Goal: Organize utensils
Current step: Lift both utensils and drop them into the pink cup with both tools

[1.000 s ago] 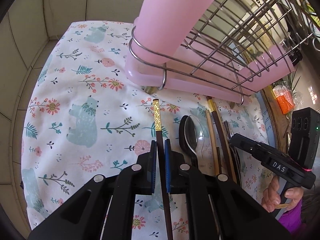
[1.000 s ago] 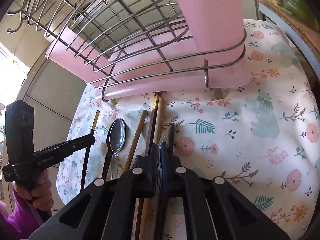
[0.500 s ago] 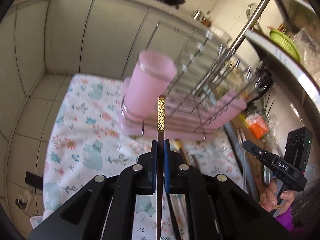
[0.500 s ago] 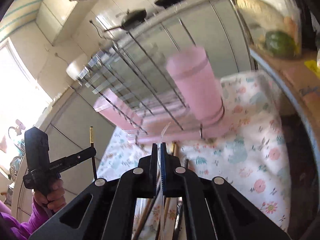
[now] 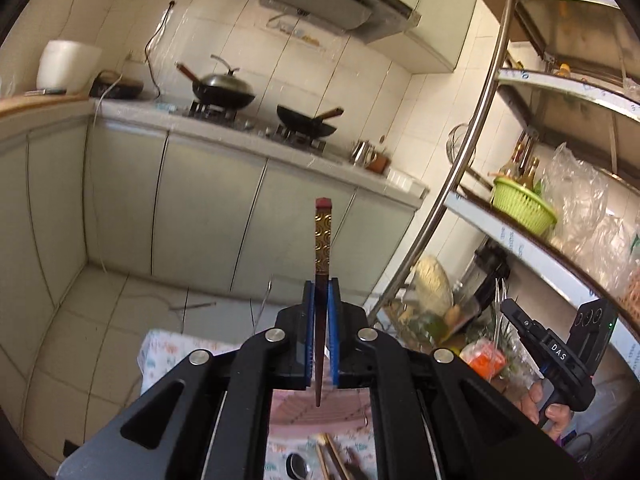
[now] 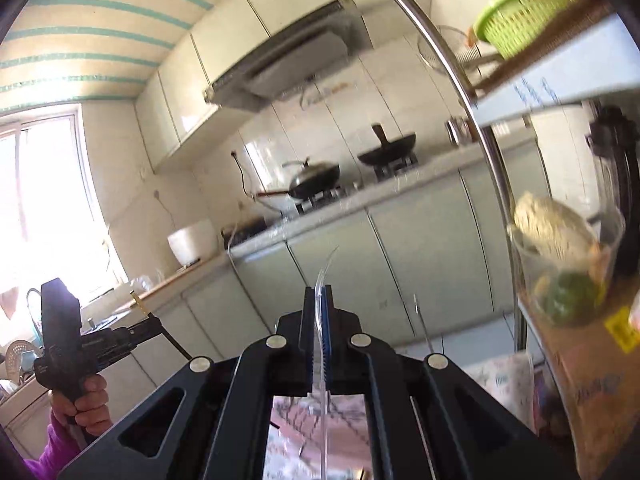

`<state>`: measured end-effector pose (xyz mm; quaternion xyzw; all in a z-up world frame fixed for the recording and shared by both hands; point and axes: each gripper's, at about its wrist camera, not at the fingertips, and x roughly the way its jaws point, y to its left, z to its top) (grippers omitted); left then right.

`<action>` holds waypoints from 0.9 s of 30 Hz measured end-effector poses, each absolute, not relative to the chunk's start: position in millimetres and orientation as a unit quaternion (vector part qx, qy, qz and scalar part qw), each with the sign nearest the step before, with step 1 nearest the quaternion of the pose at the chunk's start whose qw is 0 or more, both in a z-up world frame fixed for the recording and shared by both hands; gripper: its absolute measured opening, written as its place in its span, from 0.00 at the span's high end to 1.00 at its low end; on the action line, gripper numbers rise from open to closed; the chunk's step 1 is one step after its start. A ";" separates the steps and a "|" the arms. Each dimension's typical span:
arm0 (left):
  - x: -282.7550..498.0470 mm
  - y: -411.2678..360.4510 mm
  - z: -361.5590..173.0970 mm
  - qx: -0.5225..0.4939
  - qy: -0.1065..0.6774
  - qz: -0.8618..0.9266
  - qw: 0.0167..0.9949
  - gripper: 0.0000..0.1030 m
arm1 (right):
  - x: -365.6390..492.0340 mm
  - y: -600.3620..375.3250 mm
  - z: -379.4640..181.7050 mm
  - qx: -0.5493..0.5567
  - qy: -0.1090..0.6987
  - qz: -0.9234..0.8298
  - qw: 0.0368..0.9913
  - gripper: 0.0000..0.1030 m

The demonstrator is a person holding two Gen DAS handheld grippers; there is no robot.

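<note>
My left gripper [image 5: 321,292] is shut on a dark chopstick [image 5: 322,248] with a gold patterned end and red tip, held upright high above the table. My right gripper [image 6: 318,300] is shut on a clear plastic utensil [image 6: 324,276], thin and curved, also raised and pointing up. The right gripper shows in the left wrist view [image 5: 516,314]; the left gripper with its chopstick shows in the right wrist view [image 6: 154,326]. Below, between the left fingers, lie a spoon [image 5: 298,468] and more chopsticks [image 5: 330,458] on the floral cloth [image 5: 168,352]. The pink rack tray [image 5: 316,410] is partly hidden.
A curved metal pole [image 5: 460,168] of a shelf unit stands at the right, with a green basket [image 5: 522,208] and bags on the shelves. A kitchen counter with two woks [image 5: 224,88] lies across the room. A carton [image 6: 588,384] sits at the right.
Both grippers lifted their utensils from the cloth and tilted upward; the views swung from the table and pink rack to the kitchen wall and hood.
</note>
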<state>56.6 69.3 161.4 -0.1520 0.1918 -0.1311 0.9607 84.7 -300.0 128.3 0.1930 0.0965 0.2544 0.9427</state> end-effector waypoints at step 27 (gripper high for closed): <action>145.7 62.3 73.2 -0.088 0.314 -0.091 0.941 0.95 | 173.2 -317.2 47.7 0.205 0.082 0.184 0.958 0.97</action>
